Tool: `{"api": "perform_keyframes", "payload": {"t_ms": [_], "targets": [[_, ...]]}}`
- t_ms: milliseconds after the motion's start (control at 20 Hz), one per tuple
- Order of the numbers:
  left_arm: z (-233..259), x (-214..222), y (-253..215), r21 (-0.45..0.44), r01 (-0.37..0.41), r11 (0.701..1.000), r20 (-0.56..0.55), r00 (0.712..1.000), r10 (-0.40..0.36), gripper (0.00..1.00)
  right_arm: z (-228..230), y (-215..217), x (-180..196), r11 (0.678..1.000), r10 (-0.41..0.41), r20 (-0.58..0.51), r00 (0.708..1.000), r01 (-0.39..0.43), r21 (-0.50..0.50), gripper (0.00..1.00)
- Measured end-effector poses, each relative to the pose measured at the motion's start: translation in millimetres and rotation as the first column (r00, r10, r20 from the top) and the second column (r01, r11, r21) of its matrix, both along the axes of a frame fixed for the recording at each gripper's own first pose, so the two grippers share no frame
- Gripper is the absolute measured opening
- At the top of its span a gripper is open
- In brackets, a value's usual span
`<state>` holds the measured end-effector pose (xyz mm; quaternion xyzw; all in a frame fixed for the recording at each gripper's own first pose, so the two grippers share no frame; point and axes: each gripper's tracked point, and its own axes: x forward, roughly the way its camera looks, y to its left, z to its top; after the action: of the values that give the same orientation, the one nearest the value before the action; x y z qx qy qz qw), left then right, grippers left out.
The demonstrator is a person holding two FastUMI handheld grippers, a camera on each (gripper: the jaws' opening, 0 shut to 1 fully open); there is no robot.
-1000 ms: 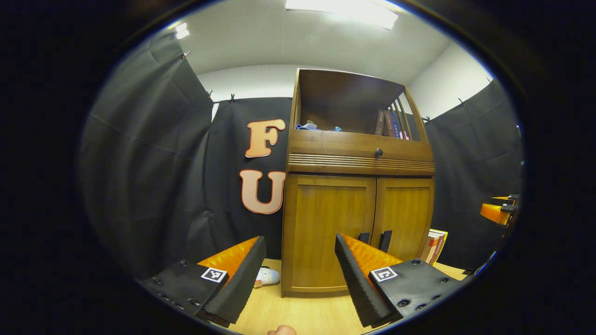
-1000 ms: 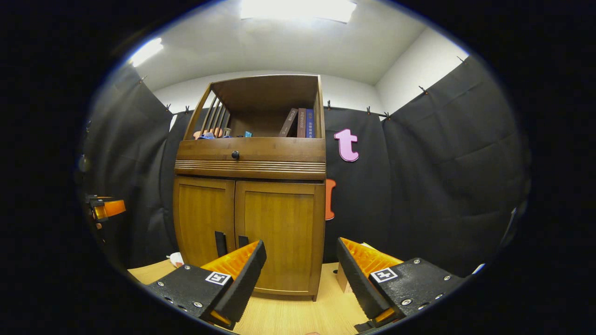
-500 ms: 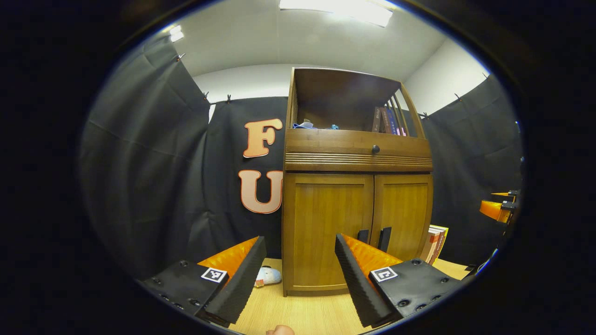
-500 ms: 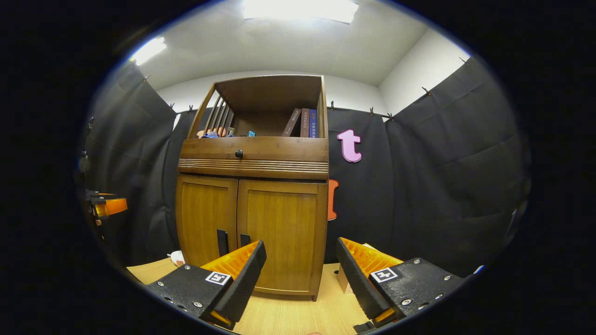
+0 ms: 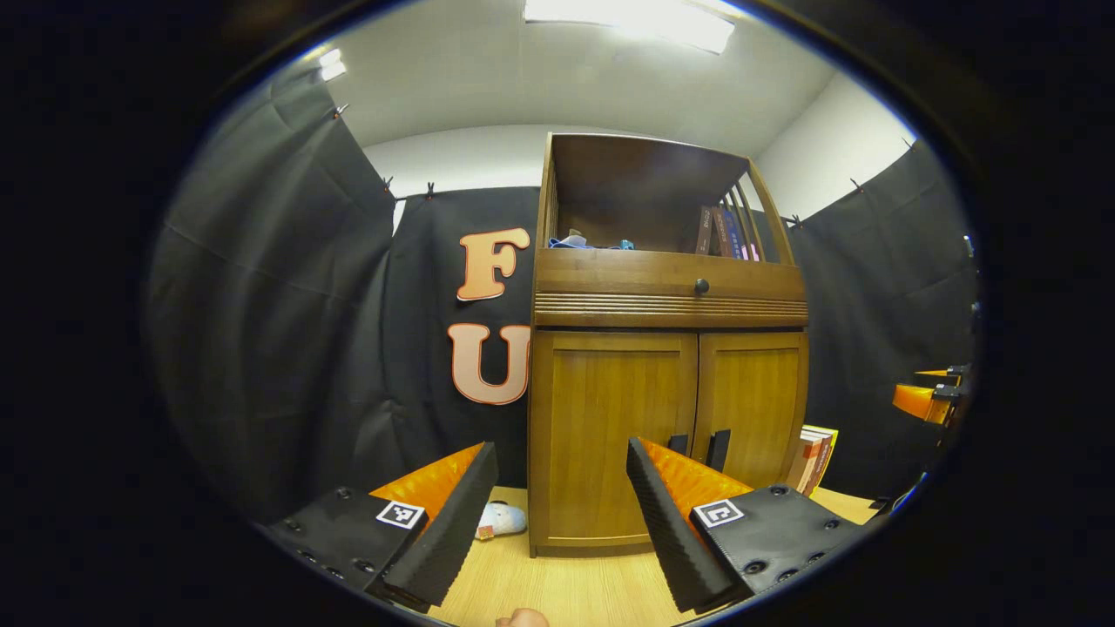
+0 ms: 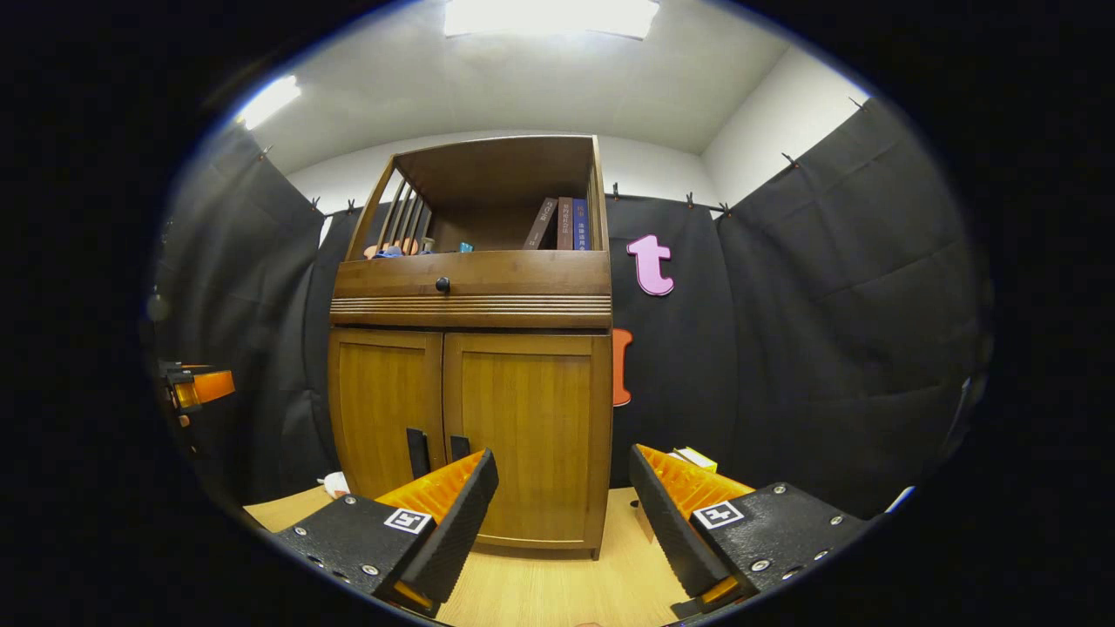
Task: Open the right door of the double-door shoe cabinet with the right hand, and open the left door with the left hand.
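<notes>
— Where do we find the shoe cabinet [image 5: 666, 348]?

— Straight ahead of us, standing on the wooden floor [image 5: 575, 588] against the booth's black cloth. Its left door [image 5: 610, 427] and right door [image 5: 753, 405] both lie flush with the cabinet front, and the two dark handles [image 6: 433, 448] sit side by side low at the seam between them.

— And our tools?

— We hold the left gripper [image 5: 562, 505] with its fingers spread wide, gripping nothing, well short of the cabinet. The right gripper [image 6: 562, 509] is likewise spread wide and carries nothing, in front of the cabinet's right door and apart from it.

— What else is near the cabinet?

— Above the doors runs a drawer with a round knob [image 5: 701, 285]. In the open shelf over it stand a few books [image 6: 562, 226]. More books [image 5: 812, 457] lean at the cabinet's right side, and a small pale object [image 5: 503, 519] lies on the floor at its left foot.
</notes>
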<state>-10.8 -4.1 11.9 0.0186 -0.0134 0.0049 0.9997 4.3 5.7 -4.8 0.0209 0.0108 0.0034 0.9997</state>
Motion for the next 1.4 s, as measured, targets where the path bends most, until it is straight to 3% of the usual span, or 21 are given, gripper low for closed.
{"api": "perform_keyframes", "payload": {"t_ms": [250,600,750,800,900,950,1200,1400], "targets": [[-0.8,-1.6,-0.3,-0.003,0.005,1.000,-0.002,1.000,-0.005,0.96,-24.2,7.7,10.5,1.000,-0.011,-0.014,1.000,0.011,-0.021,0.93],[-8.5,2.1,5.5,-0.020,0.006,1.000,-0.018,1.000,-0.007,0.98,-69.6,67.0,52.6,0.998,0.049,-0.046,0.998,-0.052,-0.047,0.93],[-9.3,4.7,17.7,-0.016,-0.016,1.000,-0.019,1.000,0.016,0.95,-93.3,95.6,67.4,0.995,0.085,-0.075,0.994,-0.088,-0.038,0.93],[-9.6,6.1,22.0,-0.015,-0.024,1.000,-0.019,1.000,0.024,0.96,-99.3,102.7,74.1,0.995,0.091,-0.082,0.992,-0.094,-0.036,0.98],[-10.9,6.5,29.0,-0.016,-0.038,0.999,-0.016,0.999,0.038,0.96,-107.8,117.0,89.7,0.993,0.103,-0.088,0.991,-0.107,-0.039,0.94],[-12.0,6.2,31.9,-0.018,-0.042,0.999,-0.018,0.999,0.042,0.96,-112.8,123.6,97.2,0.993,0.108,-0.095,0.990,-0.112,-0.042,0.98],[-16.3,10.6,44.0,-0.022,-0.058,0.998,-0.031,0.998,0.057,0.95,-135.9,149.6,134.3,0.992,0.124,-0.127,0.984,-0.128,-0.019,0.89],[-17.8,5.5,57.6,-0.018,-0.081,0.997,-0.028,0.996,0.080,0.97,-153.9,161.0,162.9,0.993,0.119,-0.153,0.981,-0.120,0.002,0.96]]}}
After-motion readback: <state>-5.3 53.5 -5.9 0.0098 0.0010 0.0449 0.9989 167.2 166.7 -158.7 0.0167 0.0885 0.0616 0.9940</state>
